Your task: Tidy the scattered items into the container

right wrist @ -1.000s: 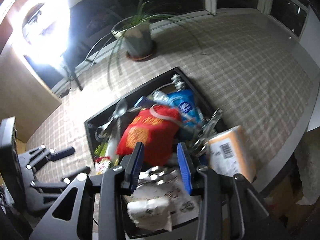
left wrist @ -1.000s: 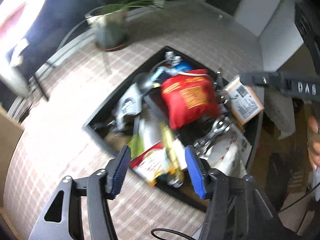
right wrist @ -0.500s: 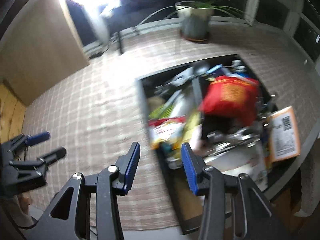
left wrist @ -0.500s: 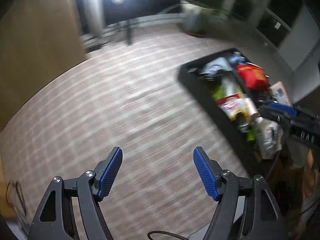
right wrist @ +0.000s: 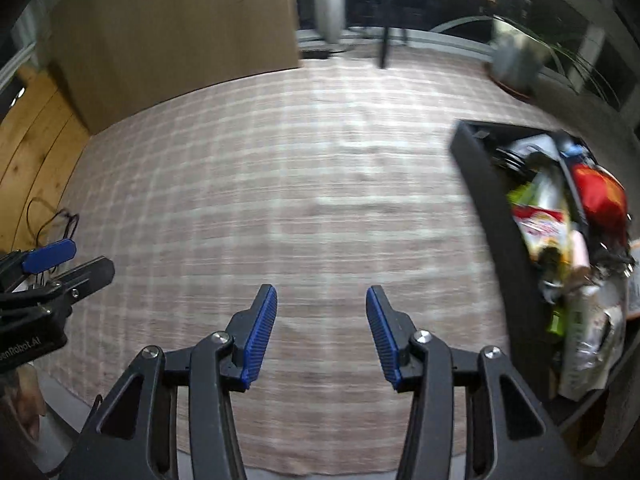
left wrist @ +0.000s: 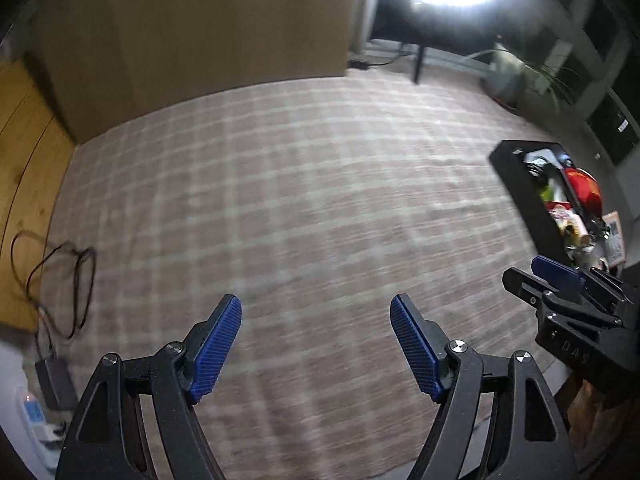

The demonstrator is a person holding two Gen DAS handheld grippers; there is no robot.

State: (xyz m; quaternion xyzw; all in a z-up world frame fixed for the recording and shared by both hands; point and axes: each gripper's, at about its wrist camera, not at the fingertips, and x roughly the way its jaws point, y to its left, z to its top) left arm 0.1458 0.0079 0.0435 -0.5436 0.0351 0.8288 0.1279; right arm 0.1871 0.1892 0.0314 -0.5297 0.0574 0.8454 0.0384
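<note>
- Checked tablecloth (right wrist: 304,184) covering the table, bare ahead of both claws.
- Black container (right wrist: 492,216), right of the right claw.
- Potted plant (right wrist: 516,60), far beyond.

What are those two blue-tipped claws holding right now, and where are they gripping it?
Nothing. The left gripper and right gripper are both opening over bare checked tablecloth, with nothing between their pads.

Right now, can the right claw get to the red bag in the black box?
Probably yes. The right claw is opening, with nothing between its pads, over bare checked cloth. The red bag lies on top of the pile in the black box off to its side, with nothing visibly in the way.
</note>
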